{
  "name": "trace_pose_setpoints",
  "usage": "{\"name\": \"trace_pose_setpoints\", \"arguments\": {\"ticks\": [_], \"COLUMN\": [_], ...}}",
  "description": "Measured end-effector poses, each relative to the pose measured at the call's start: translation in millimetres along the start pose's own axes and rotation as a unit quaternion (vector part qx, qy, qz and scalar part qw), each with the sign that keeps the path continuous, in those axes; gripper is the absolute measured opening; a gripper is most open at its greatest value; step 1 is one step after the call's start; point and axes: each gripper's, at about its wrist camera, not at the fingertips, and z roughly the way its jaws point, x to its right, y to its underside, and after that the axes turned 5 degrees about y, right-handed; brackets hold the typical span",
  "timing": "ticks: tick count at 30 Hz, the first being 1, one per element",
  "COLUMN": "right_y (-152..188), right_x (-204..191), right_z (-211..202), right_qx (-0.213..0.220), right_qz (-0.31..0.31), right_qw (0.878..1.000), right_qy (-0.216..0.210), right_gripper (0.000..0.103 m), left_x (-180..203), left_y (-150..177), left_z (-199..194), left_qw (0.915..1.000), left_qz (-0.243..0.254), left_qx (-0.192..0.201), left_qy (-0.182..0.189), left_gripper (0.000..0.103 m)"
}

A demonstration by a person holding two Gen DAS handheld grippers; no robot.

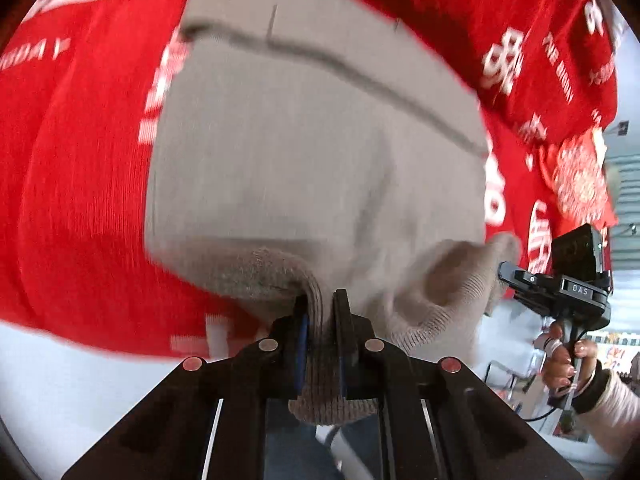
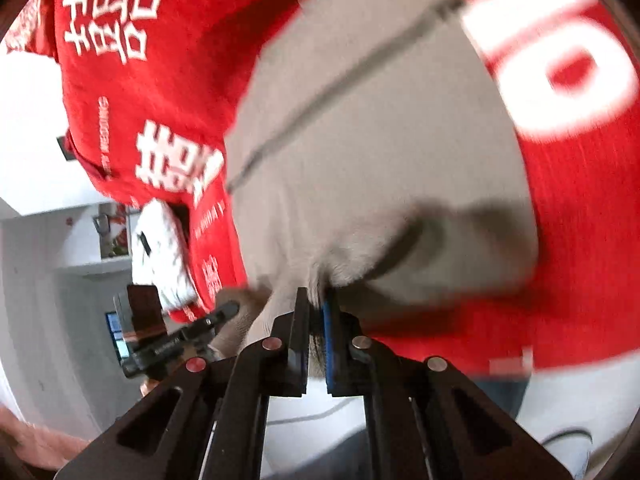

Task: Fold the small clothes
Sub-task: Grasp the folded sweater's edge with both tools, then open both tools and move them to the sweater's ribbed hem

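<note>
A small beige knit garment [image 1: 304,152] with a dark seam line lies on a red cloth and is lifted at its near edge. My left gripper [image 1: 322,300] is shut on a bunched ribbed corner of it, the knit hanging out below the pads. In the right wrist view the same beige garment [image 2: 380,140] fills the middle, and my right gripper [image 2: 318,298] is shut on its other near corner. Each view shows the opposite gripper at the side: the right gripper [image 1: 508,274] in a hand, the left gripper [image 2: 230,310] against the knit edge.
A red cloth with white lettering [image 1: 88,184] covers the table under the garment and reaches the red cloth's edges [image 2: 160,80]. A white bundle [image 2: 160,248] lies at the cloth's left edge. A hand and sleeve [image 1: 576,364] hold the other handle. Pale floor and room lie beyond.
</note>
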Motion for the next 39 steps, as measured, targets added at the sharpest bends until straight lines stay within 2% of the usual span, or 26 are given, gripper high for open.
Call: {"name": "trace_pose_setpoints", "arguments": {"ticks": [3,7,10,13,17,19,20,21,22,23,24,34,39], "right_y": [-36.2,-64.5,-78.7,-86.9,-92.6,-95.7,-95.7,-96.1,-96.1,-95.8,-95.6,-100.3,-100.2], "right_x": [-0.5,-0.3,1.8,4.4,-0.2,-6.6,-9.3,-12.8,-15.3,-18.7,-21.5,-32.1,-34.6], "right_z": [6.9,9.9,1.1,-3.8,-4.9,1.0,2.9,6.0,7.3,9.0,10.2,32.6,42.9], "right_qx": [0.007,0.003,0.015,0.019,0.001,-0.007,-0.010,-0.012,-0.014,-0.015,-0.017,-0.053,-0.054], "right_qz": [0.007,0.009,0.012,0.022,-0.013,-0.031,-0.041,-0.051,-0.059,-0.069,-0.078,-0.139,-0.148], "right_qw": [1.000,0.998,0.997,0.996,0.992,0.989,0.988,0.986,0.985,0.983,0.982,0.965,0.960], "right_qy": [0.025,0.066,0.078,0.088,0.125,0.142,0.151,0.158,0.163,0.168,0.172,0.214,0.231], "right_gripper": [0.006,0.006,0.006,0.007,0.007,0.008,0.012,0.024,0.032,0.048,0.052,0.052,0.052], "left_x": [2.1,1.6,-4.0,-14.2,-13.4,-10.4,-9.5,-8.3,-5.4,-4.0,-4.1,11.9,20.3], "left_y": [-33.4,-75.9,-82.4,-87.6,-90.1,-94.8,-96.7,-97.0,-99.1,-100.7,-102.8,-122.9,-124.2], "left_z": [4.8,13.0,4.7,-5.0,-12.3,-15.1,-17.6,-21.9,-25.2,-25.8,-25.7,19.3,51.5], "left_qw": [0.9996,0.9977,0.9962,0.9953,0.9911,0.9883,0.9867,0.9844,0.9826,0.9824,0.9819,0.9805,0.9736], "left_qz": [0.007,0.005,0.000,-0.007,0.003,0.009,0.007,0.008,0.018,0.022,0.023,0.070,0.112], "left_qx": [0.024,0.043,0.056,0.052,0.054,0.057,0.064,0.077,0.085,0.081,0.076,-0.007,-0.035], "left_qy": [-0.013,-0.052,-0.067,-0.082,-0.122,-0.141,-0.150,-0.158,-0.164,-0.167,-0.172,-0.183,-0.196], "left_gripper": [0.013,0.013,0.013,0.013,0.014,0.063,0.095,0.098,0.098,0.098,0.098,0.098,0.098]}}
